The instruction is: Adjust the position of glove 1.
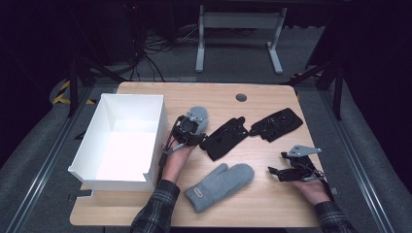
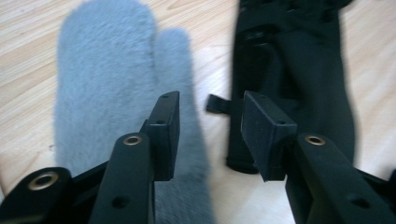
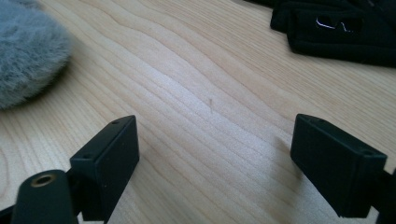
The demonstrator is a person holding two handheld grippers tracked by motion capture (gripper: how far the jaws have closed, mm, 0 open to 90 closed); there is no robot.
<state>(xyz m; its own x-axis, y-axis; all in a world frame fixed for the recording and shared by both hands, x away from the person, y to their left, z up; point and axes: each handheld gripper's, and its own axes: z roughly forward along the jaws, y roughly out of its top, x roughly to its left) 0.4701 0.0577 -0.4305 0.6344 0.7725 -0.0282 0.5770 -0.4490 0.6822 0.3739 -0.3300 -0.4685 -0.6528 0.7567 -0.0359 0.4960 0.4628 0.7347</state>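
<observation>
Left gripper (image 2: 208,123), jaws apart and empty, hovers between a grey mitten (image 2: 109,88) at nine o'clock and a black glove (image 2: 299,74) at three. Right gripper (image 3: 215,163), jaws wide apart, rests over bare desk (image 3: 201,93).

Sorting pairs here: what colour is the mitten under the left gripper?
Grey, fuzzy mitten; shows best in the left gripper view.
</observation>
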